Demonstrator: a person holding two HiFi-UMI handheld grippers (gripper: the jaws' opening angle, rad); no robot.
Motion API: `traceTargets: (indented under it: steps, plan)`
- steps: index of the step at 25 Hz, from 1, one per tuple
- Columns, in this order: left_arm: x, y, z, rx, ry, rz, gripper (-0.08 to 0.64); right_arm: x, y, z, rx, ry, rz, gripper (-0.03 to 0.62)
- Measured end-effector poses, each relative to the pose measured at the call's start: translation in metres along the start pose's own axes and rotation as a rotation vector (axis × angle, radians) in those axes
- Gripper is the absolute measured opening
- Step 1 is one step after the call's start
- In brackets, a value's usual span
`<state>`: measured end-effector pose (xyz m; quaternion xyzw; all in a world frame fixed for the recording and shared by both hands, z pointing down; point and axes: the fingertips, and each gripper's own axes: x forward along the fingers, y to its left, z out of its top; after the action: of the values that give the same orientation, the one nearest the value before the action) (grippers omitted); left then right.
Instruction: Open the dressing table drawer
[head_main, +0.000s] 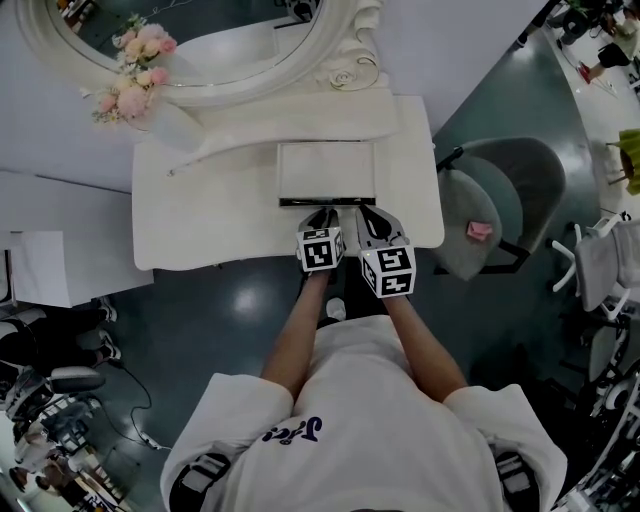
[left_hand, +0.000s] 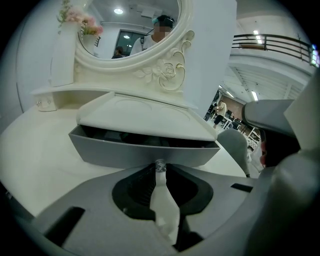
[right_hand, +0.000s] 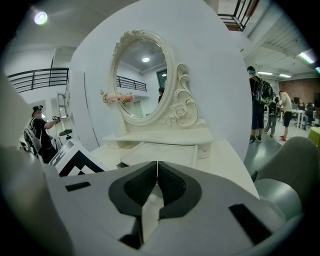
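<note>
A white dressing table carries a small box-shaped drawer unit in front of its oval mirror. The grey drawer front stands out a little from under the white lid, with a dark gap above it. My left gripper is shut on the small clear knob at the middle of the drawer front. My right gripper is just right of it, shut with nothing between its jaws, and points over the lid. In the head view both grippers, left and right, sit at the drawer's front edge.
A white vase of pink flowers stands at the table's back left. A grey chair with a pink item on it stands close to the table's right. People stand farther off at the right.
</note>
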<state>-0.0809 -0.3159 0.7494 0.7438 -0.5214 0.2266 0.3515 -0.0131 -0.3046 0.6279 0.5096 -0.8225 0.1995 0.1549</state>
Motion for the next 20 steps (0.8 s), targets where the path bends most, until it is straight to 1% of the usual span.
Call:
traceTargets:
  steps: [15, 20]
  plan:
    - [-0.029, -0.009, -0.034, 0.004, 0.003, -0.003, 0.074, -0.026, 0.018, -0.016, 0.013, -0.017, -0.001, 0.011]
    - [-0.042, -0.009, -0.046, 0.008, 0.0, -0.006, 0.074, -0.033, 0.028, -0.021, 0.006, -0.017, 0.01, 0.011]
